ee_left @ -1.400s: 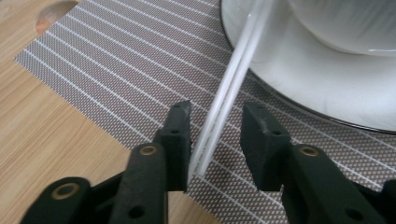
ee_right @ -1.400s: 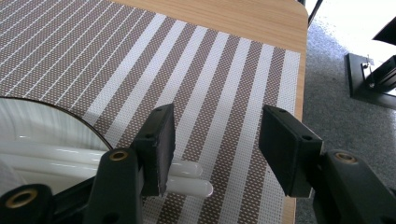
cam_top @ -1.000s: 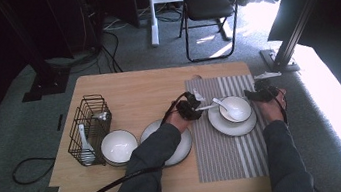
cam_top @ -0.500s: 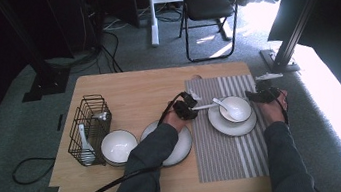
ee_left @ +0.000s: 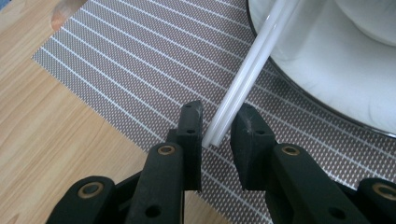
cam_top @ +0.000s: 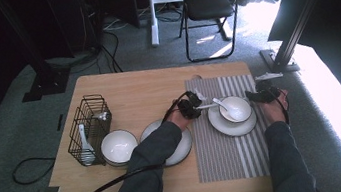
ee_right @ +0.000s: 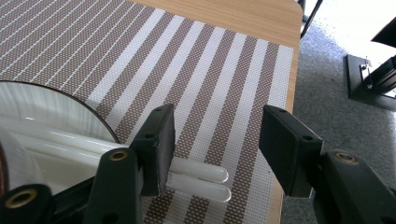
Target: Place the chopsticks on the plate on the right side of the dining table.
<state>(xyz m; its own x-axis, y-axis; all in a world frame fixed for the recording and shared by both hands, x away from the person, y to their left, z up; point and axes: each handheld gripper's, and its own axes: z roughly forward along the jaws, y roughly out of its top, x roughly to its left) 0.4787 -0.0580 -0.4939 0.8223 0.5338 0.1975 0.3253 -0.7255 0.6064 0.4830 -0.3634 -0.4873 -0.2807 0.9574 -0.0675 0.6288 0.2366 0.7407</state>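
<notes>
Your left gripper (ee_left: 215, 135) has just been closing its jaws around the tips of the white chopsticks (ee_left: 247, 77), which lean on the plate (ee_left: 327, 88) rim over the striped mat (ee_left: 140, 60) (a small gap shows yet). They look light, stiff and slippery, so grip both together near the ends. Your right gripper (ee_right: 215, 144) stands wide open, holding nothing.

A black wire basket (cam_top: 89, 127) stands at the desk's (cam_top: 122, 90) left with a white spoon (cam_top: 84, 147) inside. Beside it sit an empty white bowl (cam_top: 118, 147) and a black-rimmed plate (cam_top: 184, 147); a folding chair (cam_top: 211, 4) stands beyond.
</notes>
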